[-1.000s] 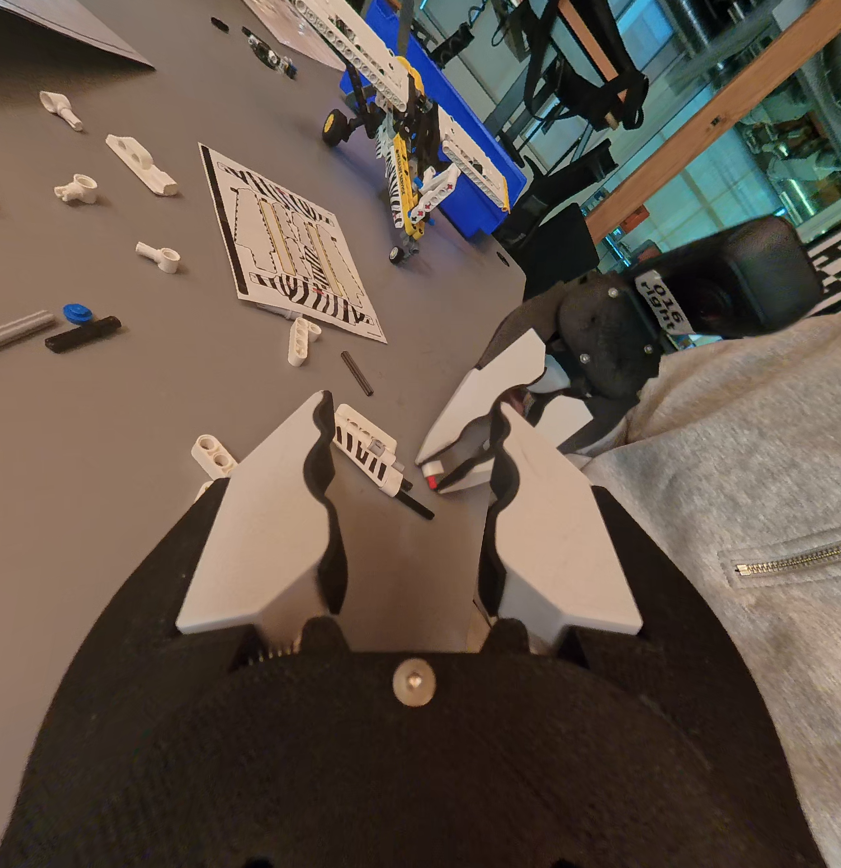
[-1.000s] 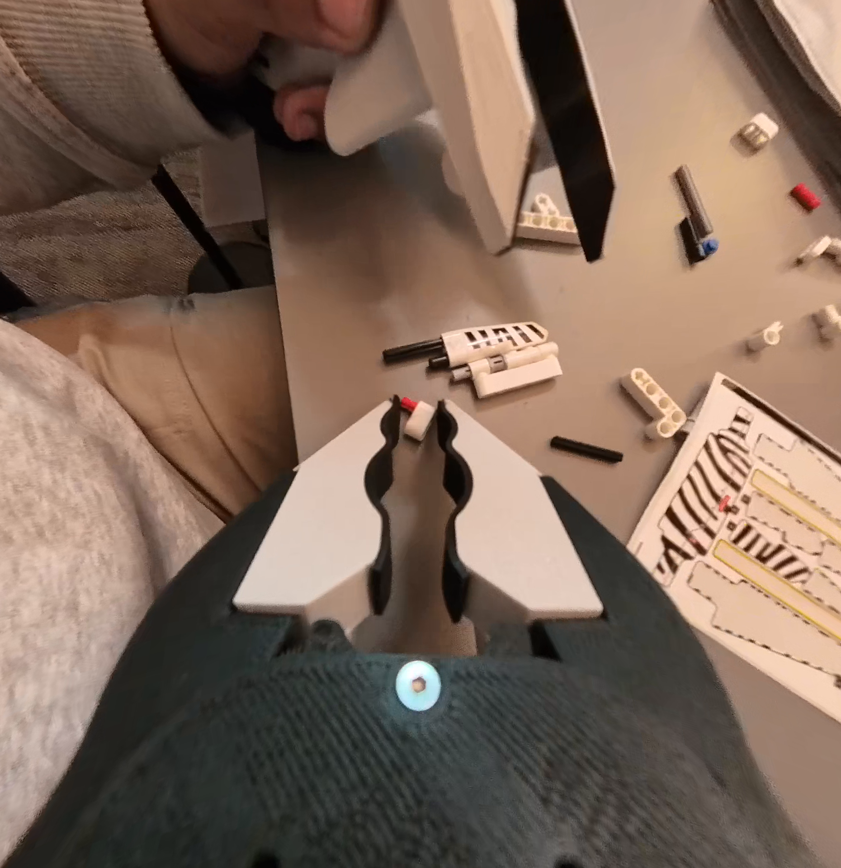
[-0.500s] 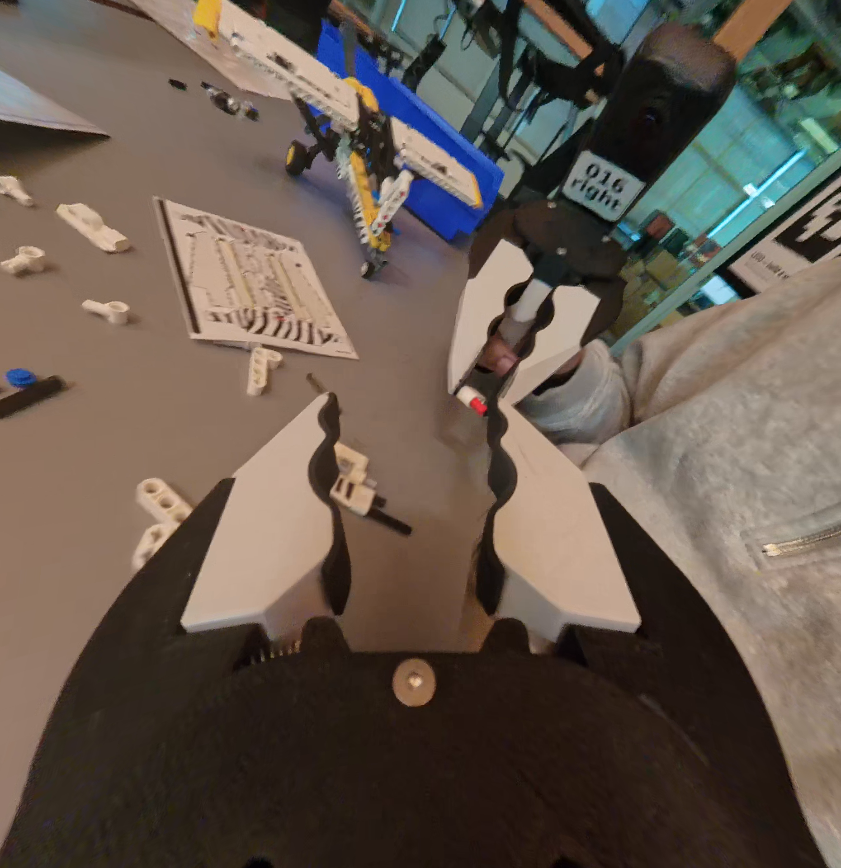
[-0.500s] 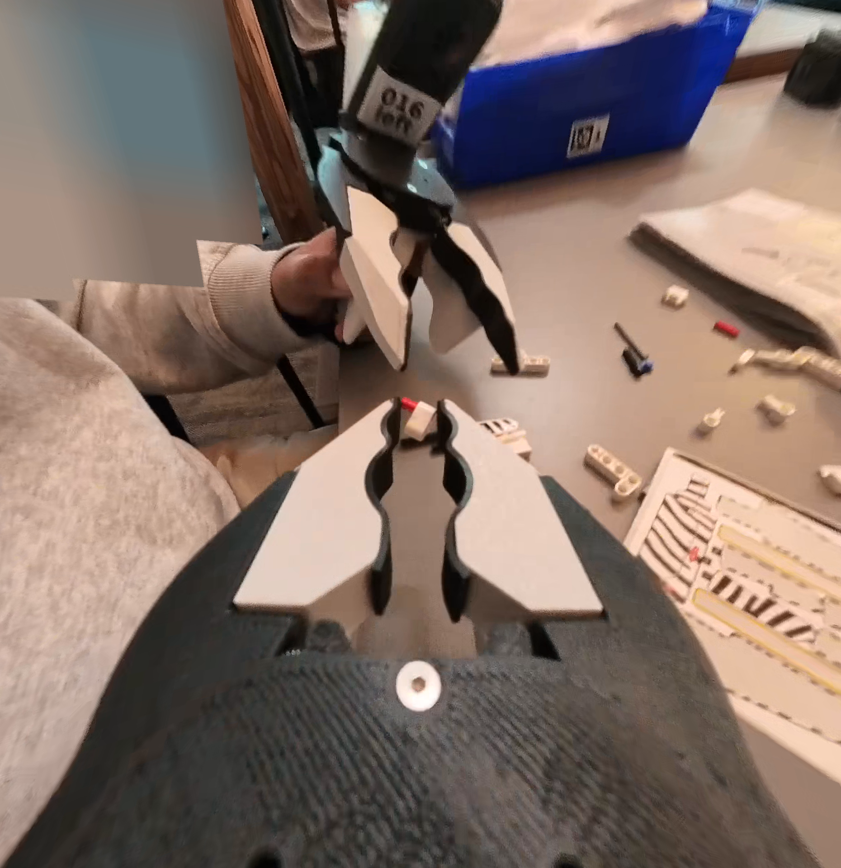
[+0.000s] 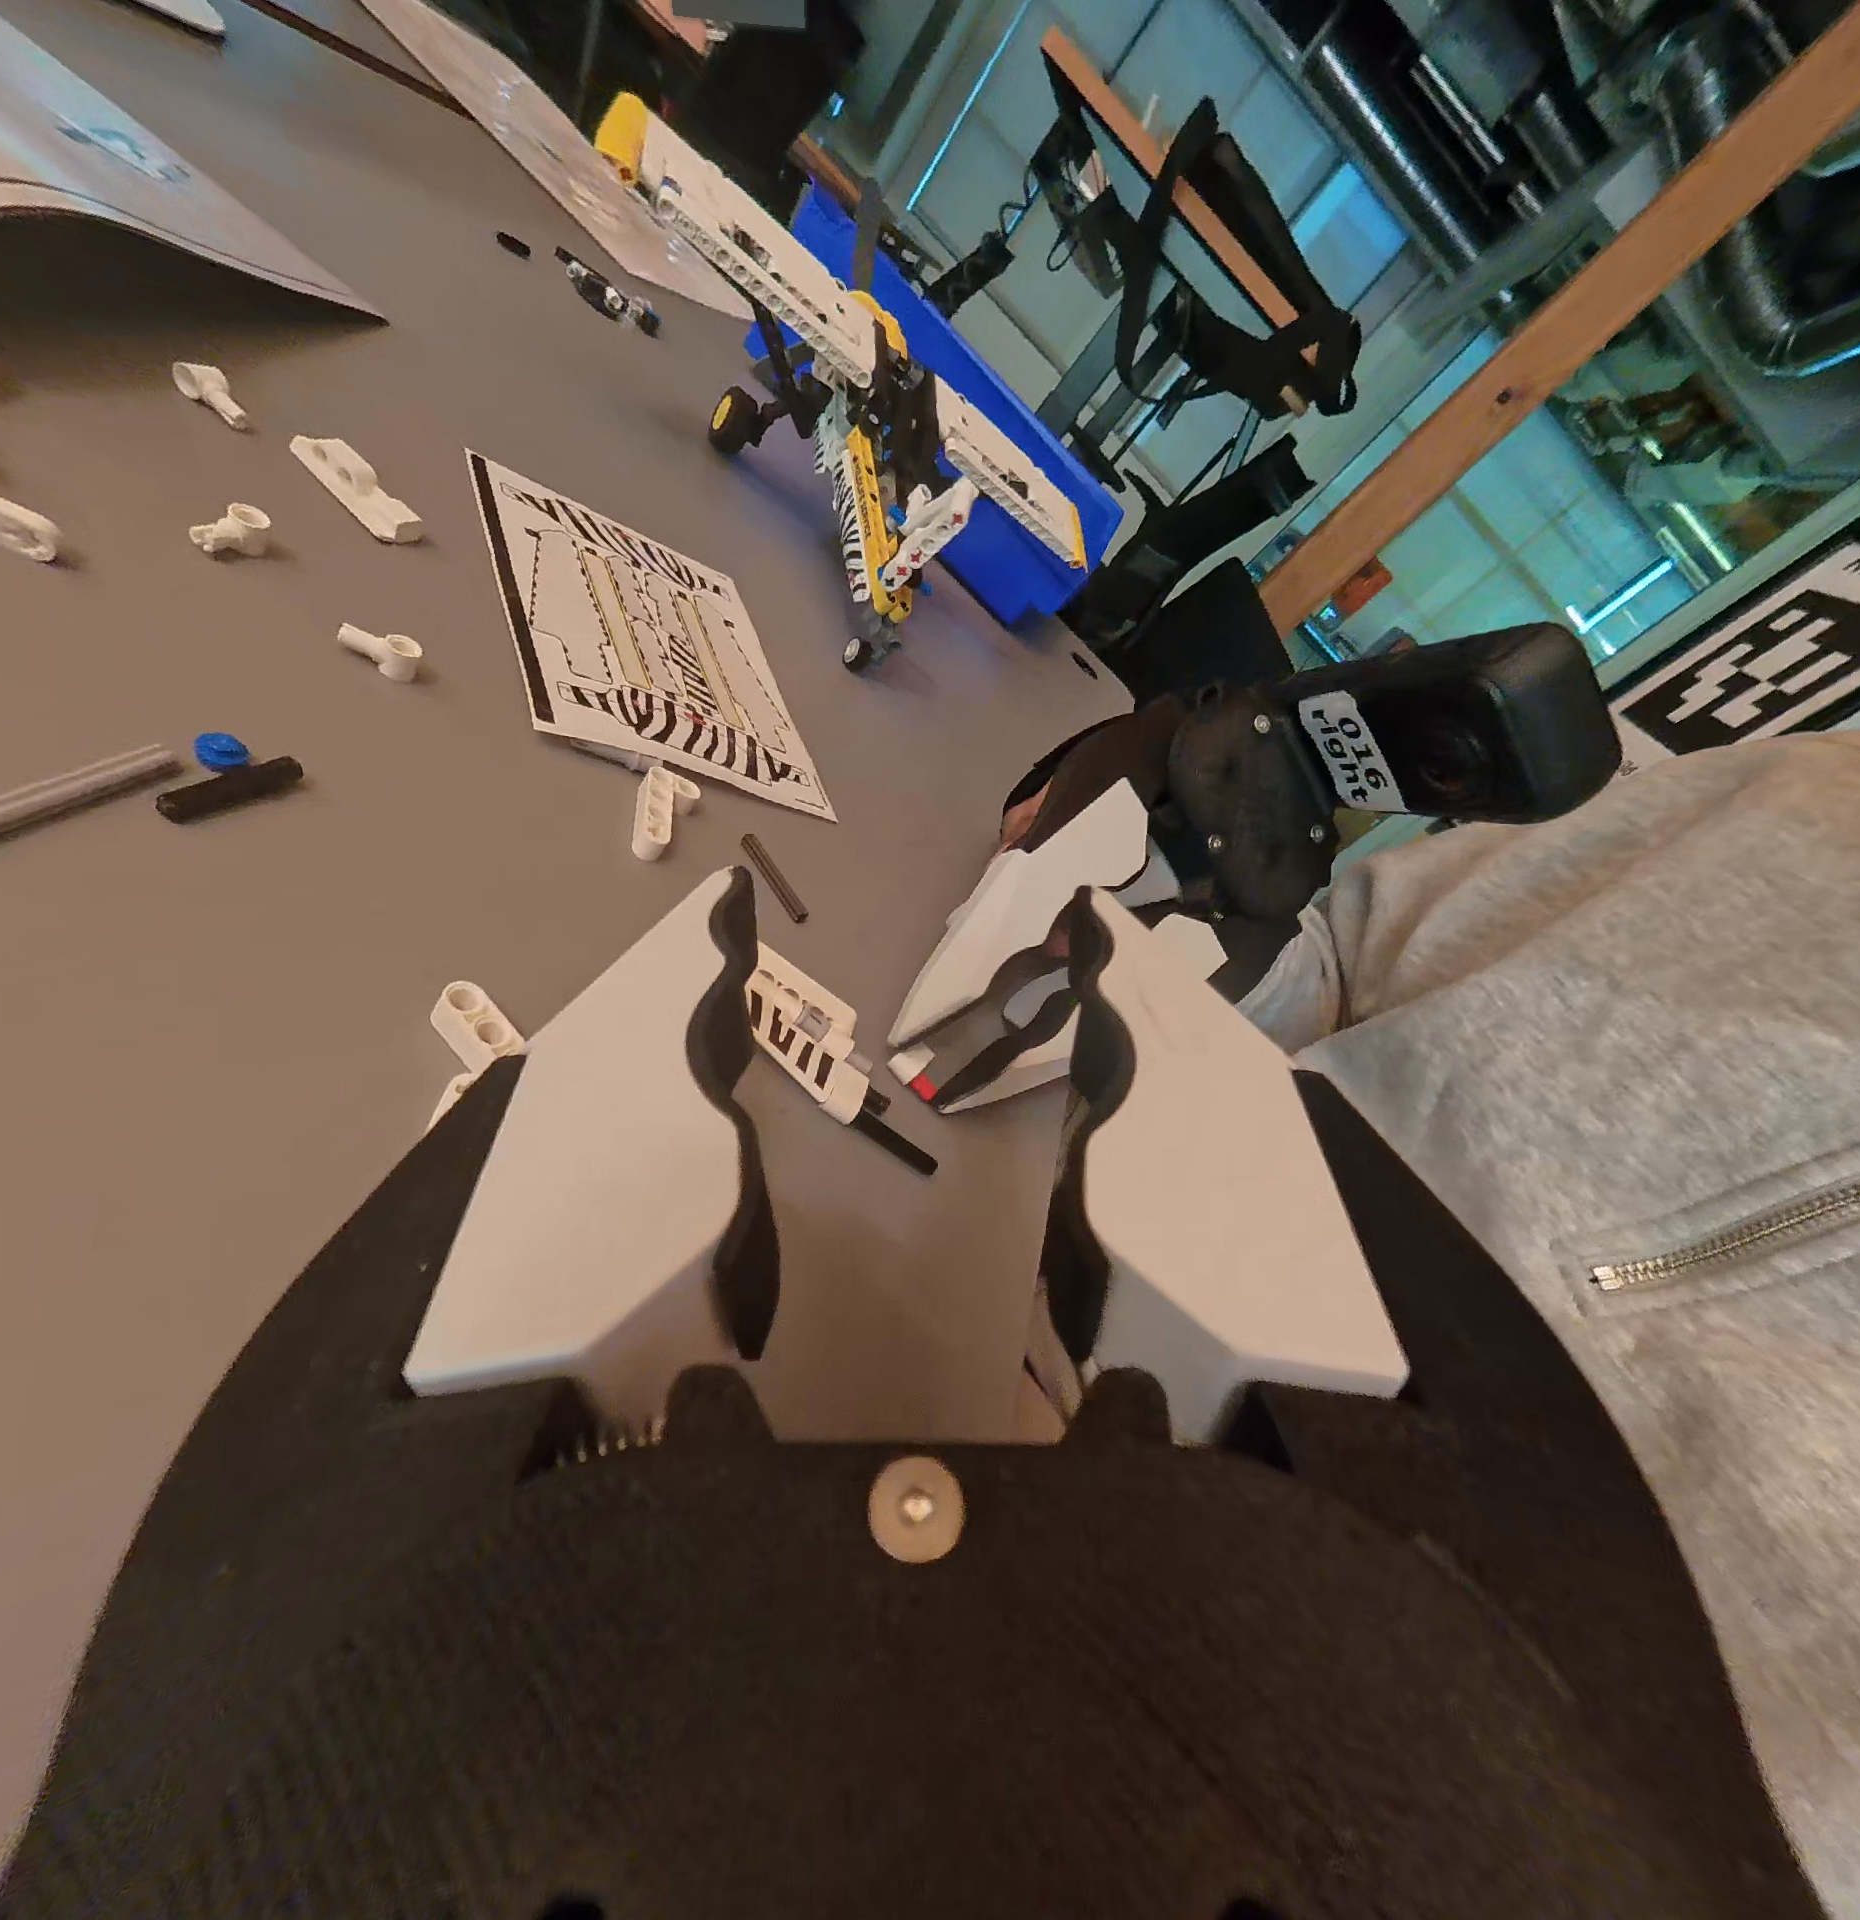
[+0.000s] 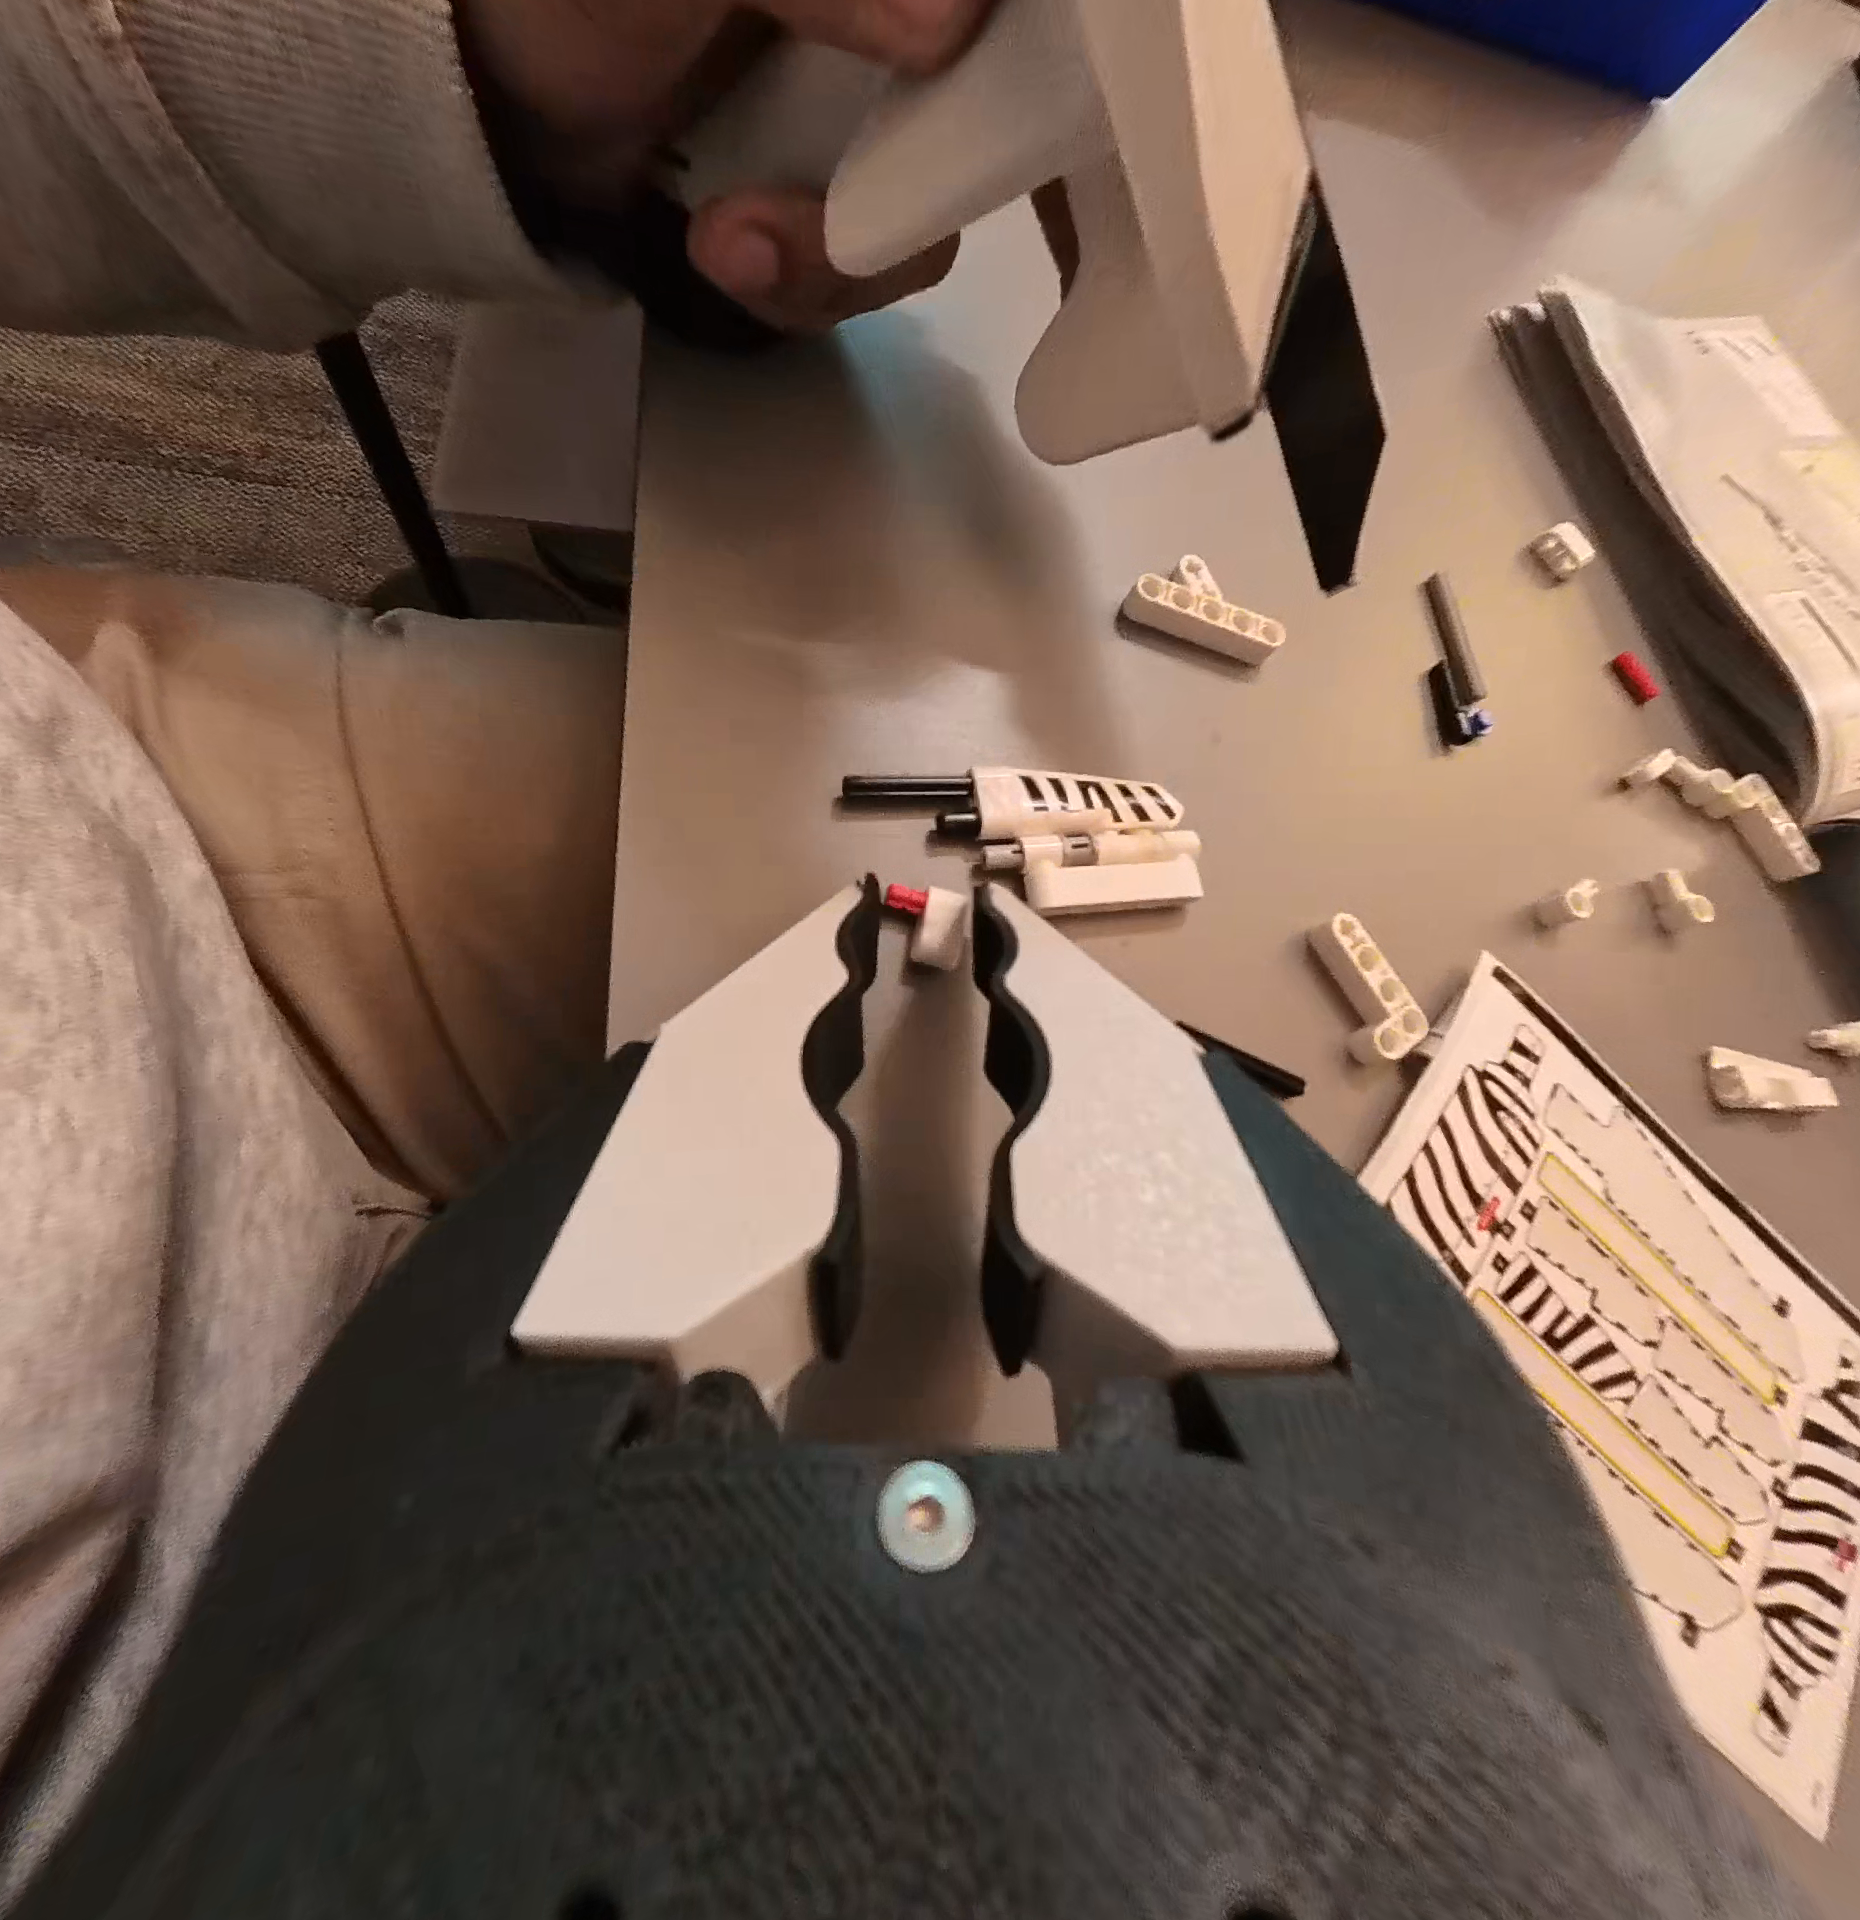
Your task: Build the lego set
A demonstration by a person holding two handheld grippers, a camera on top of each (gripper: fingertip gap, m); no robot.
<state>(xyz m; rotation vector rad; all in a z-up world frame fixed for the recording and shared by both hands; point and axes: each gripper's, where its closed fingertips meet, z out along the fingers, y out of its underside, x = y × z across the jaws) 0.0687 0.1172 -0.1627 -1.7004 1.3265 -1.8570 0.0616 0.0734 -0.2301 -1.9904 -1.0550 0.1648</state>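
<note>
My right gripper is shut on a small white connector with a red pin, held low over the grey table near its front edge. It also shows in the left wrist view, with the connector at its tips. A zebra-striped white subassembly with black axles lies just beyond it, and also shows in the left wrist view. My left gripper is open and empty above that subassembly. It shows at the top of the right wrist view.
A partly built yellow, white and black model stands by a blue bin at the back. A zebra sticker sheet lies to the right and a booklet farther off. Loose white beams and a black axle lie around. A person's grey sleeve is close by. The tips of one gripper are about 8 cm away from the tips of the other.
Both grippers tilted up off the table half a second ago and have come back down over the striped subassembly. The right gripper has kept hold of the connector throughout.
</note>
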